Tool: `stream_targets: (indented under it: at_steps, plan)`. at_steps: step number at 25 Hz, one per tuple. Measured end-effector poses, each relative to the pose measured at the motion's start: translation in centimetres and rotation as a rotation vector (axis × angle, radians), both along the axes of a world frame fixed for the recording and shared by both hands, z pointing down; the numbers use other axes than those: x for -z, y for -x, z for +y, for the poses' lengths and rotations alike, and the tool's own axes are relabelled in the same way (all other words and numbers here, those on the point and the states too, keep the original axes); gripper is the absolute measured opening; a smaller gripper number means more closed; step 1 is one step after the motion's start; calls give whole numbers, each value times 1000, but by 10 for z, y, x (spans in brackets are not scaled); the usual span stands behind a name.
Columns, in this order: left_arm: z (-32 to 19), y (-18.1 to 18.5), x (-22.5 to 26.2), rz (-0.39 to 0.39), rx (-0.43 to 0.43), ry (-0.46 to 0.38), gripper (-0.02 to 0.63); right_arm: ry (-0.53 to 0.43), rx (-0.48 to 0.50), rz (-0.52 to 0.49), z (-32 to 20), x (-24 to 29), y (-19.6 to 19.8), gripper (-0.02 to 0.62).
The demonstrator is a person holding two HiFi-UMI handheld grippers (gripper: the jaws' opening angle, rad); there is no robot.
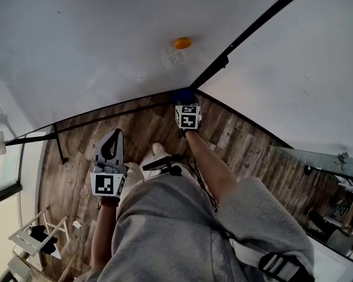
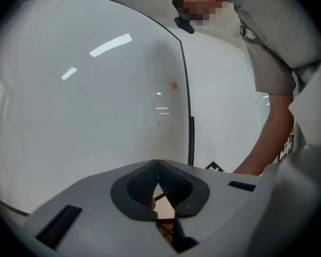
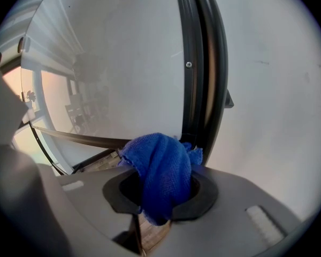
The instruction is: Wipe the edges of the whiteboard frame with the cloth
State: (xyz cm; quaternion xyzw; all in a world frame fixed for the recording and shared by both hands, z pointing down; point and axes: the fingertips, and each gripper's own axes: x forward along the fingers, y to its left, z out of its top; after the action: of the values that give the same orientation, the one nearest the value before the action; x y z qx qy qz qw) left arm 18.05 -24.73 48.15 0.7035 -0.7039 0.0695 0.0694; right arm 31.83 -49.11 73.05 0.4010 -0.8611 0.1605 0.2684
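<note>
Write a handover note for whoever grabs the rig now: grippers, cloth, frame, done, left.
Left gripper: shut, empty.
Right gripper: shut on the cloth.
The cloth is at the frame, low on its upright edge by the bottom corner.
Done: the pictures don't show how much has been wiped.
Left: run the cloth along the frame's edges.

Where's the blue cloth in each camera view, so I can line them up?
Head view: blue cloth at centre, at the lower corner of the black whiteboard frame, just beyond the right hand-held gripper.
Left gripper view: not in it.
Right gripper view: low centre, clamped between the jaws.
Shared landmark: that frame's black edge, seen in all three views.
</note>
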Motion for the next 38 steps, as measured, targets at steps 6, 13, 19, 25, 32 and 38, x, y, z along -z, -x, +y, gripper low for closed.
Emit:
stream_targets:
  at_steps: [6, 13, 19, 25, 32, 38]
  plan:
    - [6, 0, -8, 8, 15, 44, 9, -3, 32, -23, 8, -3, 14, 107]
    - [7, 5, -3, -1, 8, 30, 9, 0, 37, -22, 17, 0, 22, 107]
    - [6, 18, 0, -4, 3, 12, 9, 12, 37, -35, 25, 3, 36, 107]
    - [3, 24, -4, 0, -25, 19, 9, 10, 35, -32, 33, 4, 45, 107]
    - [4, 39, -4, 4, -66, 9, 9, 4, 18, -37, 41, 7, 58, 107]
    - [12, 60, -1, -2, -105, 10, 9, 7, -26, -20, 45, 9, 64, 107]
